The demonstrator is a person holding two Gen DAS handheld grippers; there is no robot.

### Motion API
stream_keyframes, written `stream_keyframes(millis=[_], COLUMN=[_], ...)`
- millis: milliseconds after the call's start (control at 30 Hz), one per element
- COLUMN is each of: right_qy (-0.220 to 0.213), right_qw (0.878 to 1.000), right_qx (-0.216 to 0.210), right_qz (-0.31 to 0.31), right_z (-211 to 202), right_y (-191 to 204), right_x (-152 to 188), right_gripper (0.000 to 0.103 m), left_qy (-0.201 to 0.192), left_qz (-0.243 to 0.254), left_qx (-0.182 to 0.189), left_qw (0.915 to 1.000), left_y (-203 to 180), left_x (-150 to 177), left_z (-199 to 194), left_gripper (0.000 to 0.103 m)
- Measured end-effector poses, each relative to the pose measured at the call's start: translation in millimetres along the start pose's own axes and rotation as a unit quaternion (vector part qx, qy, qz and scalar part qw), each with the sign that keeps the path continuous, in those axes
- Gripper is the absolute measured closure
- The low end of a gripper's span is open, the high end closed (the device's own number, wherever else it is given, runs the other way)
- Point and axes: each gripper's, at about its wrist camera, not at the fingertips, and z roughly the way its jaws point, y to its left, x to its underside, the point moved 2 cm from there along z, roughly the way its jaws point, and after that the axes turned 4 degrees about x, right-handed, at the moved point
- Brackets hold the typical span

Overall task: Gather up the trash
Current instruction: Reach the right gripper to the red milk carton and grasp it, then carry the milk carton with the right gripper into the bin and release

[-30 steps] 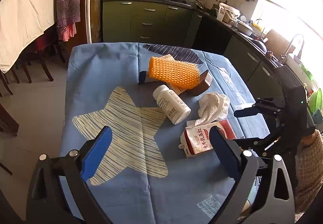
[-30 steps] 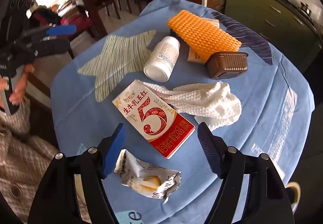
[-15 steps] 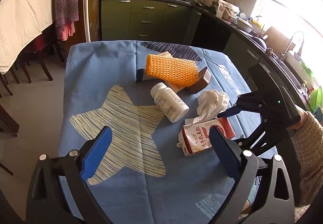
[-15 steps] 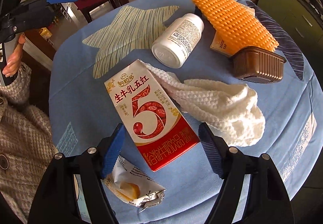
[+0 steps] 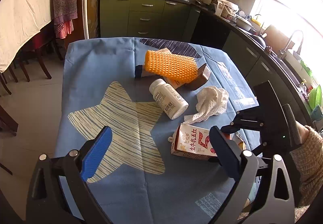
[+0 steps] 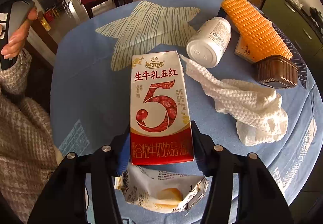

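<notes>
A red and white milk carton [image 6: 159,102] lies flat on the blue star tablecloth [image 5: 101,74]. My right gripper [image 6: 160,133] points steeply down over the carton's red end, and its jaws are closing, with both pads against the carton's long sides. A crumpled snack wrapper [image 6: 161,195] lies just behind that end, under the gripper. In the left wrist view the carton [image 5: 191,143] sits beside the right gripper's black body [image 5: 270,123]. My left gripper [image 5: 159,137] hovers open and empty above the near part of the cloth.
A white pill bottle [image 6: 208,42] lies on its side beyond the carton. A white knitted cloth [image 6: 242,102] touches the carton's far corner. An orange nubby mitt [image 6: 256,25] lies over a small box, beside a brown plastic tub [image 6: 276,72]. Kitchen counters stand behind the table.
My right gripper came down over the milk carton, rolled into line with it, and its jaws narrowed onto the carton's sides. The left gripper stayed where it was.
</notes>
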Motion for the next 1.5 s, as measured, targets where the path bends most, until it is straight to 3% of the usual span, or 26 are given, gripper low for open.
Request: stream_keyframes(millis=[367,467,600,667,767,933,1067,1233,1367,1500], right_qy=[-0.091,-0.110,-0.147,-0.161,-0.170,-0.134,-0.093,-0.063,-0.080,-0.104], right_qw=[0.990,0.984,0.968,0.954,0.924,0.850,0.803,0.770,0.741,0.743], right_qx=[-0.019,-0.021,0.015,0.059,0.114,0.222,0.256,0.261,0.260,0.269], right_qz=[0.105,0.141,0.204,0.244,0.322,0.459,0.531,0.579,0.613,0.604], right_z=[-58,-74,-108,-128,-154,-177,-169,-136,-132,-143], right_y=[-8,-14,-30,-44,-70,-124,-160,-190,-200,-185], right_x=[15,28,63,90,143,245,315,361,379,371], right_gripper=[0.052,0.052,0.052,0.052,0.052,0.052,0.052,0.052,0.046,0.043], left_qy=[-0.010,-0.010,-0.007,-0.004,0.001,0.011,0.016,0.027,0.044,0.066], left_qz=[-0.003,0.000,0.012,0.019,0.028,0.048,0.063,0.079,0.111,0.160], left_qx=[-0.001,0.002,0.008,0.012,0.019,0.030,0.032,0.032,0.035,0.042], left_qw=[0.9999,0.9999,0.9999,0.9998,0.9994,0.9983,0.9973,0.9960,0.9922,0.9840], left_y=[3,-1,-11,-16,-25,-44,-57,-69,-87,-114], left_x=[-2,-1,0,1,2,6,9,12,18,30], left_z=[-7,-7,-6,-3,2,7,9,15,25,42], left_gripper=[0.011,0.011,0.011,0.011,0.011,0.011,0.011,0.011,0.011,0.011])
